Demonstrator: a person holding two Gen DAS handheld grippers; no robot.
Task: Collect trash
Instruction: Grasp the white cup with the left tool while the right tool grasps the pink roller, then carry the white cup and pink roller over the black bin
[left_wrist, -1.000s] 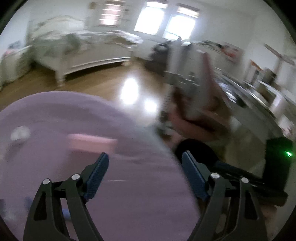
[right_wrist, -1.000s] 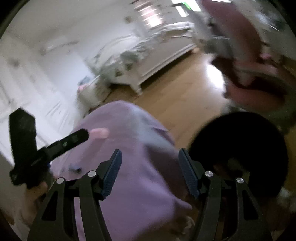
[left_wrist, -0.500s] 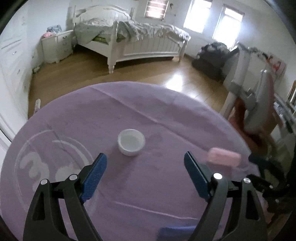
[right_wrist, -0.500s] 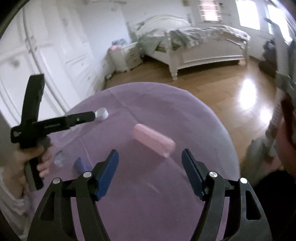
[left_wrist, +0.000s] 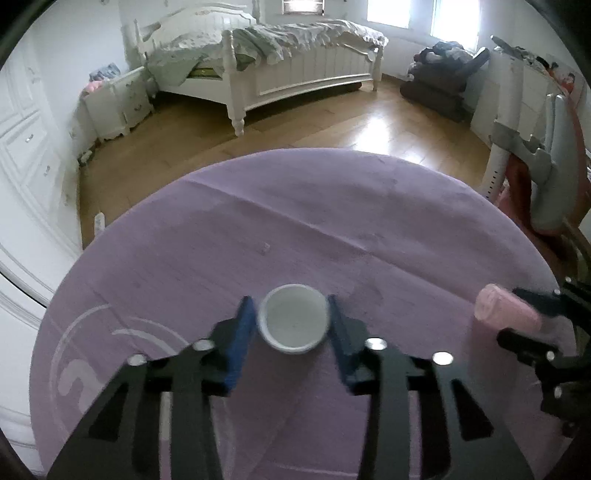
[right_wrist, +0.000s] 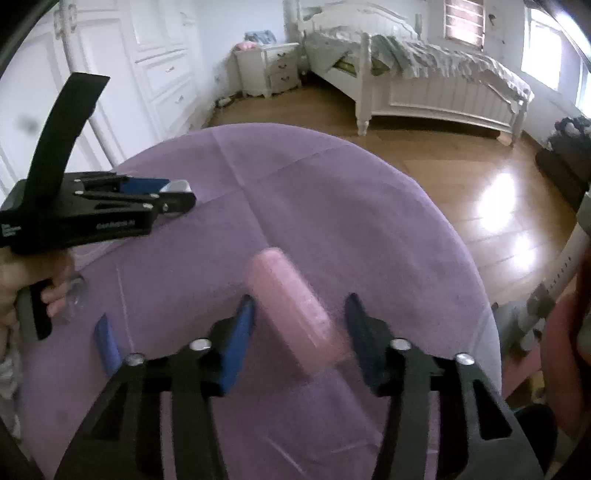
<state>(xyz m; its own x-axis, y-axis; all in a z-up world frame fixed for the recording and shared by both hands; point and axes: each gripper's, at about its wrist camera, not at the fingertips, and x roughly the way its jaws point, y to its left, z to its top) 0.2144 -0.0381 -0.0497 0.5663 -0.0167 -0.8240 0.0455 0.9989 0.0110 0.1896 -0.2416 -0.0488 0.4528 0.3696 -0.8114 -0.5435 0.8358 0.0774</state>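
Observation:
A small white cup stands on the round table's purple cloth. My left gripper is closing on it, and both blue pads meet its sides. From the right wrist view the left gripper shows at the left with the cup at its tip. A pink oblong case lies slanted on the cloth. My right gripper is closing around it with its pads at the case's sides. The left wrist view shows the right gripper on the end of the case.
A flat blue item and a clear crumpled piece lie near the person's hand. A tiny scrap sits mid-cloth. A grey and red chair stands at the table's right edge. Across the wooden floor are a white bed and nightstand.
Both grippers swung in over the table and came closer to it. The left jaws narrowed around the white cup, the right jaws around the pink case.

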